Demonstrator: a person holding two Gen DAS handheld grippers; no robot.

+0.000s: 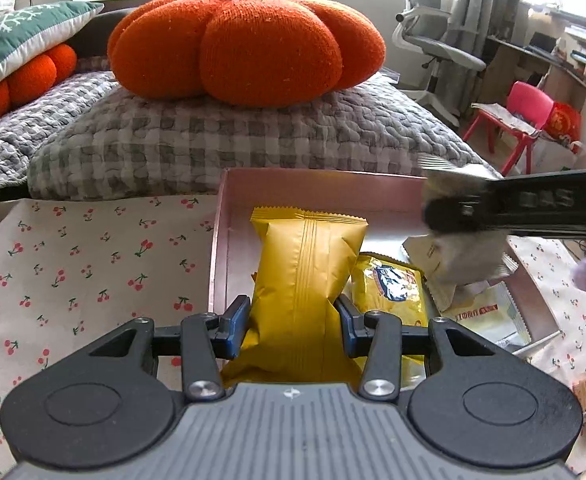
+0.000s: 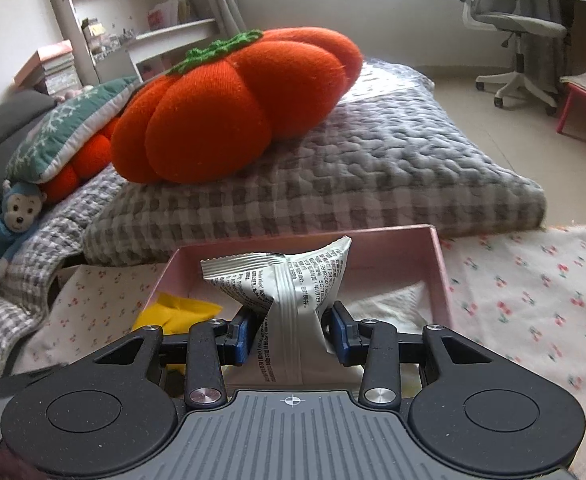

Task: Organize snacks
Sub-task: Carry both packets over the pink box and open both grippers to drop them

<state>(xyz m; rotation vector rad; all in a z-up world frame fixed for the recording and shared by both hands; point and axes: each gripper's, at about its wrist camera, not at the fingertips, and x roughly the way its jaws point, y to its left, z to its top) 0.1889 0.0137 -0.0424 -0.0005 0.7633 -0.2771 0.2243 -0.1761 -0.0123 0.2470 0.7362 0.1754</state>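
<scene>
The left gripper (image 1: 293, 322) is pinching a yellow packet (image 1: 307, 276) between its blue-padded fingers (image 1: 235, 326). The right gripper (image 2: 291, 330) is pinching a white packet (image 2: 289, 284) and reaching across from the right.

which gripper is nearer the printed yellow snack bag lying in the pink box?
Left. The left gripper sits right beside the printed yellow snack bag; the right gripper hovers above, farther back.

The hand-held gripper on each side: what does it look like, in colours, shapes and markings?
Both look alike. The left hand-held gripper has a ribbed grey body with a small crosshair mark, two round black discs at its sides, black linkage arms with silver screws, and blue pads on black fingers. The right hand-held gripper shows the same parts. No cables show.
</scene>
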